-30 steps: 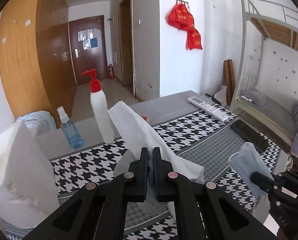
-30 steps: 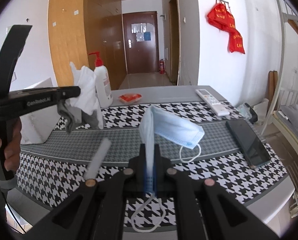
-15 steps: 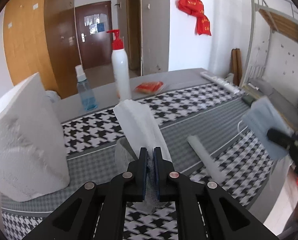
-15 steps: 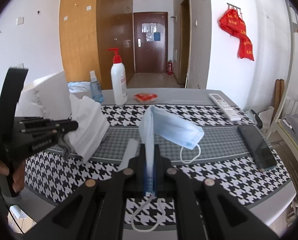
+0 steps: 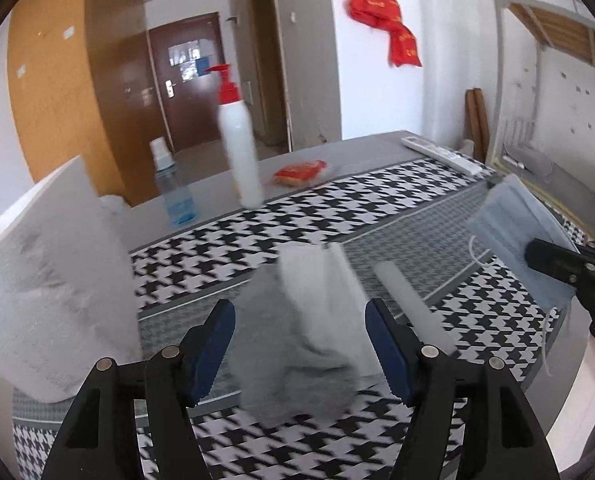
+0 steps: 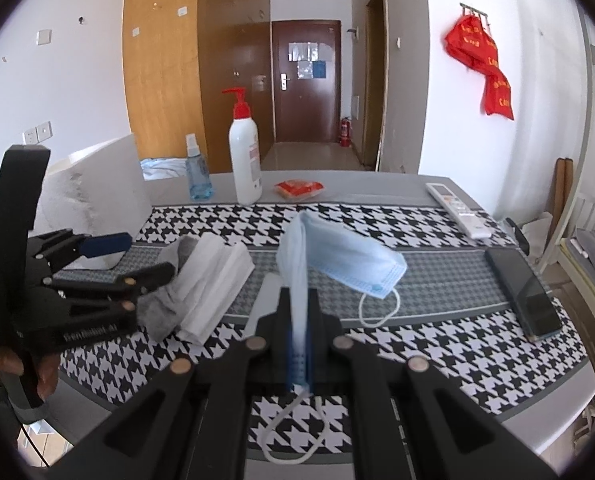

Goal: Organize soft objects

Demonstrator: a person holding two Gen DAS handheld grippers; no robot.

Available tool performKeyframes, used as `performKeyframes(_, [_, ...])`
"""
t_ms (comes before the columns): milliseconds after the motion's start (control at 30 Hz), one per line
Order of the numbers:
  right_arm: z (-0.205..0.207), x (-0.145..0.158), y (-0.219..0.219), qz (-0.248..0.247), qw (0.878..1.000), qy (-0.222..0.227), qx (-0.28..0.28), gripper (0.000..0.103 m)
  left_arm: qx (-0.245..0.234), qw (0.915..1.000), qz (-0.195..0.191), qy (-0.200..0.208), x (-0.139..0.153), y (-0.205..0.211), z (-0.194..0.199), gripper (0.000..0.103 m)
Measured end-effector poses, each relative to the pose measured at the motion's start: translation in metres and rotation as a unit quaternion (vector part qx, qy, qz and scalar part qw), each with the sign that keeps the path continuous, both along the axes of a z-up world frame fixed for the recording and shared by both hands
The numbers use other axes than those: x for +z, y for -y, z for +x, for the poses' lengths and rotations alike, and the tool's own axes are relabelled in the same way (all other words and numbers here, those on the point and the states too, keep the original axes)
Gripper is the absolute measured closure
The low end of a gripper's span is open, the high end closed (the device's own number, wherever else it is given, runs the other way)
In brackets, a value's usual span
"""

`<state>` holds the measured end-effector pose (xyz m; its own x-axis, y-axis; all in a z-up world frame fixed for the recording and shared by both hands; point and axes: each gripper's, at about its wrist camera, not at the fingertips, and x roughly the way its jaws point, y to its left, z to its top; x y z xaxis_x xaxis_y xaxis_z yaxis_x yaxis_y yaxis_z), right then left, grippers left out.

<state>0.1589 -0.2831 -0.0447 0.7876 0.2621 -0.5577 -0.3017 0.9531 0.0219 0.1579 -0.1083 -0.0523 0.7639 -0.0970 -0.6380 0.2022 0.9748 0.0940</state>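
Left wrist view: the left gripper (image 5: 299,330) has just been opening; its jaws stand spread, with the grey sock (image 5: 293,364) and folded white tissue (image 5: 317,280) lying between them on the counter (image 5: 397,216). The right gripper (image 6: 299,344) is pressed together, pinching the blue face mask (image 6: 337,256) above the counter.

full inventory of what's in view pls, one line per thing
sock bundle: 1, grey and white, on mat between left jaws
face mask: 1, blue, held over mat
white stick: 1, on mat
pump bottle: 1, white, red top, far edge
spray bottle: 1, blue, beside pump
red packet: 1, far edge
remote: 1, white, right
phone: 1, dark, right
white box: 1, left
left hand-held gripper: black, just opened
right hand-held gripper: black, shut on mask
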Motion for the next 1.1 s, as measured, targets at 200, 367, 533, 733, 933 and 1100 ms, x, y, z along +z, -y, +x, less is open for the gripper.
performKeyframes(200, [0.001,-0.004,0.008,0.002,1.0,-0.003,-0.009,0.096,-0.041,0.9991,-0.002,-0.01,-0.005,0.03,0.008,0.038])
performKeyframes(367, [-0.002,-0.005,0.015,0.006,1.0,-0.002,-0.012,0.096,-0.051,0.9975,-0.002,-0.048,-0.021,0.043,0.024,0.055])
performKeyframes(533, [-0.001,-0.007,0.02,0.011,1.0,-0.005,-0.016,0.096,-0.039,0.9957,0.008,-0.084,-0.039,0.044,0.039,0.066])
performKeyframes(733, [-0.002,-0.006,0.019,0.013,1.0,-0.004,-0.011,0.096,-0.008,0.9951,0.029,-0.094,-0.051,0.037,0.045,0.066])
performKeyframes(933, [-0.002,-0.002,0.013,0.012,1.0,-0.001,-0.002,0.096,-0.013,0.9928,-0.016,-0.118,-0.051,0.025,0.049,0.083])
performKeyframes(1100, [-0.007,0.004,0.011,0.009,1.0,0.009,-0.002,0.096,-0.005,0.9907,-0.034,-0.131,-0.047,0.017,0.052,0.1])
